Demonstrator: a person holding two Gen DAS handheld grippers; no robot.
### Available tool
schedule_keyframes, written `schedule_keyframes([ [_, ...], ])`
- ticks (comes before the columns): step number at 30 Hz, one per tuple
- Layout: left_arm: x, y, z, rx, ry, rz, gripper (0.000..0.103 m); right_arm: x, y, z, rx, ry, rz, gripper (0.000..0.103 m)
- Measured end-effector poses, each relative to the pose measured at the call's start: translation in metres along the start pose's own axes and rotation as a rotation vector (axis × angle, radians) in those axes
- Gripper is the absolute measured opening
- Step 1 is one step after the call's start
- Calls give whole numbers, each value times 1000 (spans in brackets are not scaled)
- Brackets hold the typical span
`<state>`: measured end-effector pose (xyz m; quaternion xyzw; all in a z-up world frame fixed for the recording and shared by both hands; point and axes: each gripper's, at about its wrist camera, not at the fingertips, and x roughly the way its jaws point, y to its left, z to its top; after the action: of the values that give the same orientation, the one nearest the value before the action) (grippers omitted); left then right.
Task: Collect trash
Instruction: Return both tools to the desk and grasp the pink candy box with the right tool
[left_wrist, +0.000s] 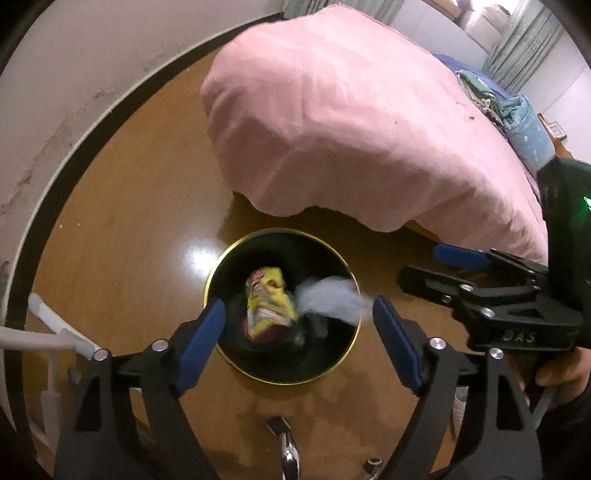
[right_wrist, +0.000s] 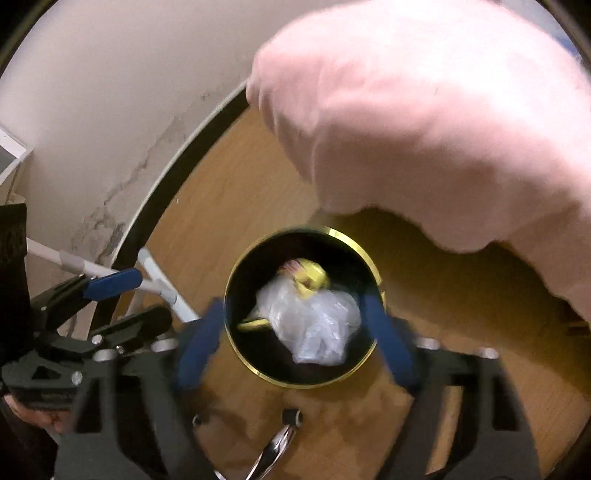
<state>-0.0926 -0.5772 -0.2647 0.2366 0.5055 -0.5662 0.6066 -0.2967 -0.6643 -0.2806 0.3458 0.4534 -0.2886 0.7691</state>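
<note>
A round black bin with a gold rim (left_wrist: 288, 383) (right_wrist: 295, 384) stands on the wooden floor directly below both grippers. Inside it lie a yellow printed wrapper (left_wrist: 269, 302) (right_wrist: 312, 278) and a crumpled clear plastic bag (right_wrist: 314, 325), which is a pale blur (left_wrist: 328, 299) in the left wrist view. My left gripper (left_wrist: 299, 332) (right_wrist: 129, 301) hangs open over the bin, its blue pads wide apart and touching nothing. My right gripper (right_wrist: 299, 332) (left_wrist: 436, 269) is open too, above the bin with nothing pressed between its pads.
A pink bedcover (left_wrist: 351, 122) (right_wrist: 443, 122) overhangs the floor just behind the bin. A stained wall with a dark skirting (left_wrist: 74, 155) curves along the left. A white tube frame (left_wrist: 55, 332) (right_wrist: 159, 280) stands at the left. Folded clothes (left_wrist: 517, 114) lie on the bed.
</note>
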Motion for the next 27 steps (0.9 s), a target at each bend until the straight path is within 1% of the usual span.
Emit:
schedule_keyframes([
  [3, -33, -8, 1, 15, -45, 19, 84, -17, 0, 2, 20, -9, 0, 79],
  [5, -61, -17, 0, 37, -77, 28, 90, -36, 2, 3, 22, -33, -4, 79],
  [6, -73, -22, 0, 47, -92, 24, 91, -51, 5, 4, 20, -54, -6, 79],
  [8, -112, -38, -3, 86, -141, 24, 93, -79, 16, 7, 0, -88, -15, 79],
  [9, -131, -45, -5, 103, -163, 27, 94, -93, 24, 9, -19, -108, -16, 79],
  [10, -162, -54, -9, 121, -201, 38, 95, -108, 35, 10, -45, -133, -16, 79],
  [12, -203, -59, -18, 125, -260, 47, 96, -142, 70, 12, -121, -194, -7, 84],
  [13, -237, -56, -29, 111, -305, 69, 96, -156, 89, 12, -161, -223, 5, 85],
  [14, -261, -51, -39, 94, -334, 95, 96, -170, 115, 12, -209, -254, 22, 86],
  [15, -276, -46, -47, 80, -353, 114, 96, -181, 143, 10, -259, -282, 48, 88],
  [16, -301, -34, -62, 57, -381, 152, 96, -190, 173, 7, -314, -305, 87, 89],
  [18, -339, -8, -92, 7, -408, 223, 96, -197, 225, 1, -407, -315, 167, 90],
  [19, -364, 16, -116, -53, -427, 289, 96, -197, 255, -4, -457, -307, 212, 90],
  [20, -380, 33, -132, -98, -437, 337, 96, -196, 292, -10, -516, -292, 275, 90],
  [21, -393, 48, -147, -140, -443, 381, 96, -194, 320, -16, -563, -277, 322, 90],
  [22, -412, 71, -171, -206, -450, 441, 96, -191, 361, -26, -634, -250, 380, 90],
  [24, -441, 108, -213, -325, -451, 528, 96, -185, 414, -42, -723, -207, 451, 90],
  [25, -457, 129, -240, -398, -451, 570, 96, -180, 450, -55, -790, -177, 497, 90],
  [27, -479, 158, -285, -514, -453, 625, 96, -173, 500, -75, -883, -148, 533, 90],
])
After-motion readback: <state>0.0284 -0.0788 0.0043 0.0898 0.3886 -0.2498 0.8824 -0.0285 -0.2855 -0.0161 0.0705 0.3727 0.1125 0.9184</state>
